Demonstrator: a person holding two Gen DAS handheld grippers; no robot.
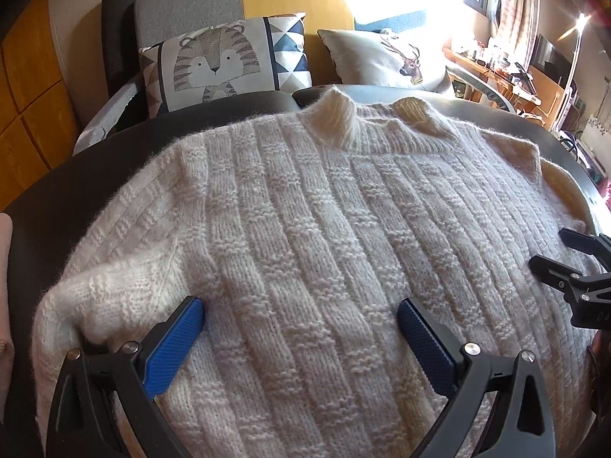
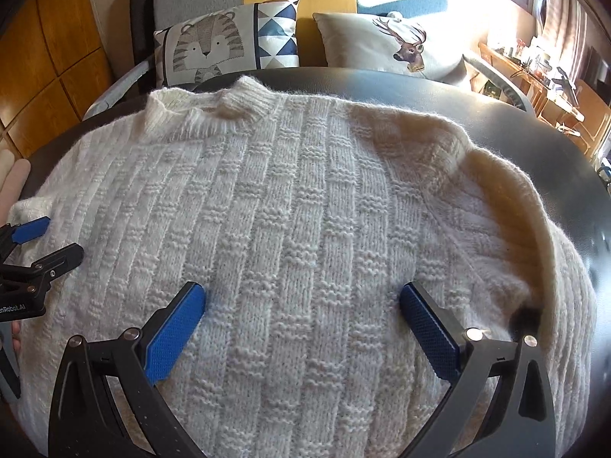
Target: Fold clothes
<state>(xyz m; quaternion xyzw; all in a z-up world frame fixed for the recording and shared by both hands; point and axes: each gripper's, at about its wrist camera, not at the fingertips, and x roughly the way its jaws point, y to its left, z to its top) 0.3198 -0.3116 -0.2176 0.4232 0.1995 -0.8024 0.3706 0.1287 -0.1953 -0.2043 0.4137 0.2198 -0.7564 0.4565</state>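
Observation:
A cream knitted sweater (image 1: 305, 210) lies flat on a dark round table (image 1: 114, 160), collar (image 1: 343, 122) at the far side. It also fills the right wrist view (image 2: 305, 210). My left gripper (image 1: 301, 316) is open wide just above the sweater's lower body, near the folded left sleeve (image 1: 114, 282). My right gripper (image 2: 303, 301) is open wide over the lower body too, beside the right sleeve fold (image 2: 515, 221). Each gripper shows in the other's view: the right one (image 1: 550, 252) at the right edge, the left one (image 2: 57, 236) at the left edge, both open.
Behind the table stand a grey chair with a tiger cushion (image 1: 225, 61) and a deer cushion (image 1: 393, 57). Wooden cabinets (image 1: 26, 87) are at the left. A cluttered desk (image 1: 508, 72) and a bright window are at the right. The table rim (image 2: 534, 122) curves around the sweater.

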